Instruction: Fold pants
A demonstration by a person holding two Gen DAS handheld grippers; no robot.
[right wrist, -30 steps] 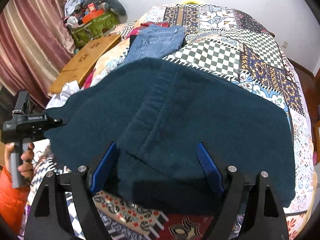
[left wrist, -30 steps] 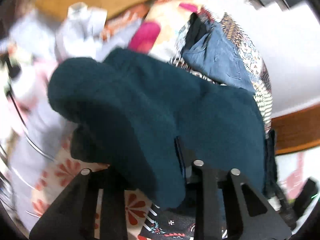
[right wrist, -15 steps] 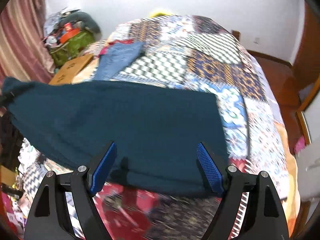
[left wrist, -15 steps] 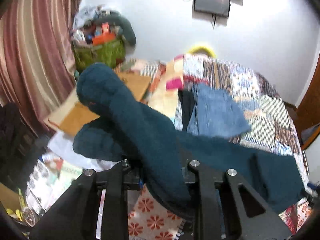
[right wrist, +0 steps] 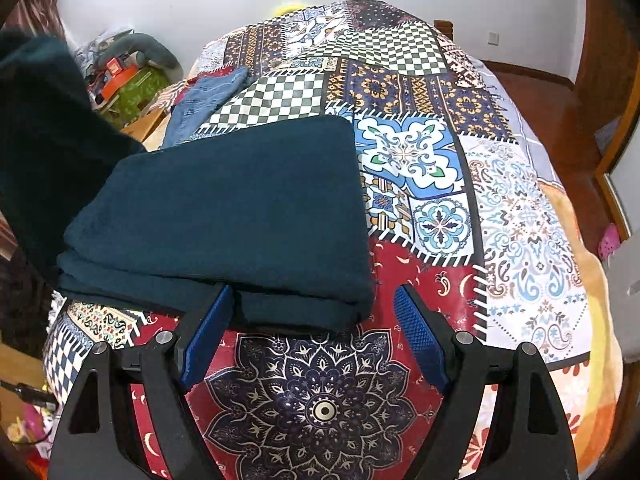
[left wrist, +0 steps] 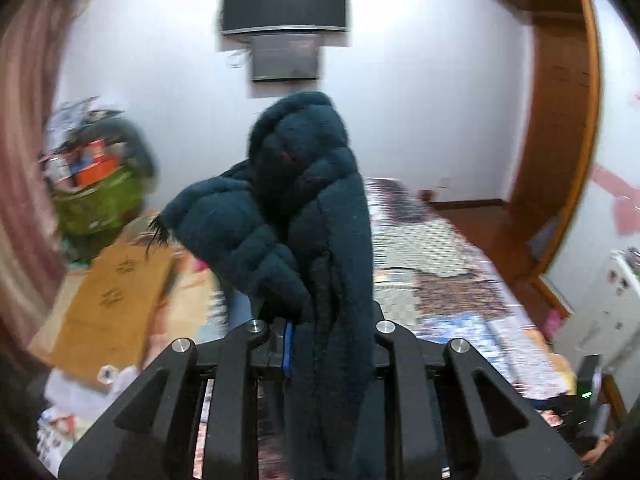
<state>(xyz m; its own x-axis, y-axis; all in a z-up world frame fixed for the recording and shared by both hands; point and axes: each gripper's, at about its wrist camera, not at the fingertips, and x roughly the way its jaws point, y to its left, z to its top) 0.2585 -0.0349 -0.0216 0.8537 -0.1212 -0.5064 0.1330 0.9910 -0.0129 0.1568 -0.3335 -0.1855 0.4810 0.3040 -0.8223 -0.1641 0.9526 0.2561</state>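
Observation:
The dark teal pants (right wrist: 224,216) lie partly folded on the patchwork bed quilt (right wrist: 440,128), their near edge stacked in layers. One end (right wrist: 36,120) rises off the bed at the left. In the left wrist view my left gripper (left wrist: 320,320) is shut on that bunched end of the pants (left wrist: 304,208) and holds it high, facing the wall. My right gripper (right wrist: 312,320) is open and empty, low over the quilt, its blue pads either side of the pants' near right corner.
Folded blue jeans (right wrist: 208,96) lie on the quilt beyond the pants. A cardboard box (left wrist: 108,300) and a green bag of clutter (left wrist: 100,200) stand left of the bed. A wall screen (left wrist: 284,0) hangs ahead; a wooden door frame (left wrist: 560,120) is right.
My left gripper has lifted the held end of the pants much higher, up to wall level. My right gripper stays open and sits lower, near the pants' right corner.

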